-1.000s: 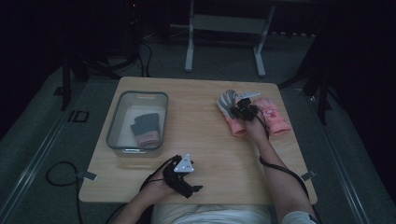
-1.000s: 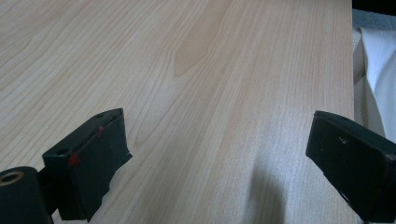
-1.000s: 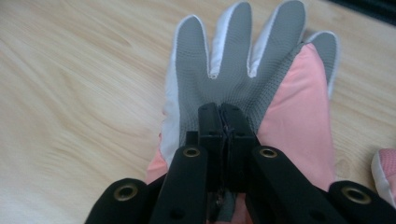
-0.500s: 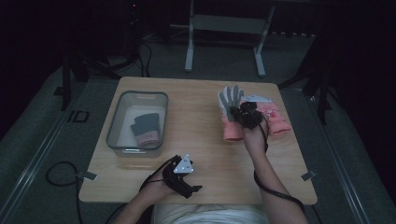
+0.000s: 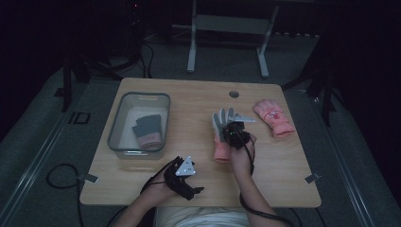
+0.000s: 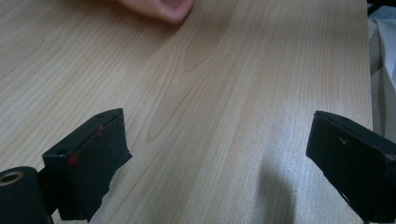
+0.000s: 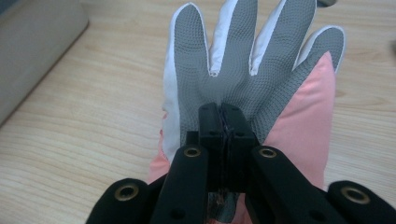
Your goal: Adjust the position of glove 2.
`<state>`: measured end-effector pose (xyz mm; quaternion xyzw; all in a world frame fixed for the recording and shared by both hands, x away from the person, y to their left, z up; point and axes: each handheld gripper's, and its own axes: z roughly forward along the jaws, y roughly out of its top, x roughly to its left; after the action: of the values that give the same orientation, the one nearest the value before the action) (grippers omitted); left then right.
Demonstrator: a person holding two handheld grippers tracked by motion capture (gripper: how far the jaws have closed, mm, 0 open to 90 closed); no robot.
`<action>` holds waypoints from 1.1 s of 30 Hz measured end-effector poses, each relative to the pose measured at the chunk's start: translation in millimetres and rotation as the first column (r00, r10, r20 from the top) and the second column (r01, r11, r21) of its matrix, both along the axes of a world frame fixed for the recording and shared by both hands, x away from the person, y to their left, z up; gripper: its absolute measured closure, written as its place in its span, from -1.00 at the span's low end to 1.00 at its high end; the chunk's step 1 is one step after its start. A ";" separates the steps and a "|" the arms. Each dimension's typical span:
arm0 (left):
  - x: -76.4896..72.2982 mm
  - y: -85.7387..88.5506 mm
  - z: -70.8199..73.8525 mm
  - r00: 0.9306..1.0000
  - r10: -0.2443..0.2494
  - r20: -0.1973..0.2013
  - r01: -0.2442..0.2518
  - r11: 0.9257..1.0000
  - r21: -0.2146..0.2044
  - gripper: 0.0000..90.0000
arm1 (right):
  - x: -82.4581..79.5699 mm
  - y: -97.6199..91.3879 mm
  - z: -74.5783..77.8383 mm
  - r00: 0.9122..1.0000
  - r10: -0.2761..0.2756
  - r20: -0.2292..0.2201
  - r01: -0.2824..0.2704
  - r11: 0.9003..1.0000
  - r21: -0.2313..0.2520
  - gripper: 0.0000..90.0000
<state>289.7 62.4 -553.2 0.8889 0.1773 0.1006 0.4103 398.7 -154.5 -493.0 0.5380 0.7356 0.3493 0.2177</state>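
High view: the light wooden counter (image 5: 198, 184) carries a clear rectangular plastic bin (image 5: 113, 137) at its left, with a folded grey-and-pink glove (image 5: 148, 131) lying inside it. Near the middle of the counter, the right tongs (image 5: 235, 126) are clamped on a pink winter glove with a grey textured palm and white finger sides (image 5: 220, 142), fingers pointing away from the person. Another pink glove (image 5: 274, 118) lies flat near the far right, well apart from the held one.

Right gripper view: the two black jaws are pressed together on the grey palm of the held glove (image 7: 243, 65), just below the base of the fingers, and the pink cuff trails back beneath the tongs (image 7: 223, 122). The grey wall of the bin (image 7: 32, 32) sits at upper left.

Left gripper view: the left tongs (image 6: 219, 149) stand wide apart with nothing between them, bare wood grain below. In the high view they (image 5: 198, 190) rest near the counter's near edge.
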 end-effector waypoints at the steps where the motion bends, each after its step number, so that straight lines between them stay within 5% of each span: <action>1: -0.4 0.2 0.1 1.000 0.001 0.008 -0.001 1.000 0.001 -0.90 | 0.0 0.0 0.0 1.000 0.000 0.000 0.000 1.000 0.000 0.97; 12: 0.1 2.3 -0.9 1.000 0.009 0.013 -0.009 1.000 -0.001 -0.90 | 24.7 34.0 -20.9 0.999 -0.015 -0.048 0.015 1.000 -0.007 0.96; 21: 0.1 3.2 -0.8 1.000 0.006 0.006 -0.006 1.000 -0.006 -0.90 | 31.2 39.6 -38.2 0.997 -0.010 -0.074 0.007 0.999 -0.047 0.90; 27: 0.3 3.4 -1.1 1.000 0.005 0.000 -0.005 1.000 -0.011 -0.90 | 23.0 34.8 -20.7 0.997 0.068 -0.029 -0.068 0.998 -0.011 0.57; 33: 0.1 2.8 -1.0 1.000 0.002 -0.002 -0.002 1.000 -0.009 -0.90 | 14.0 -2.2 5.0 0.989 0.134 0.067 -0.135 0.991 0.009 0.42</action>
<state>289.8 65.2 -554.2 0.8870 0.1788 0.0993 0.4140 412.7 -156.7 -488.0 0.4769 0.7601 0.3858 0.2142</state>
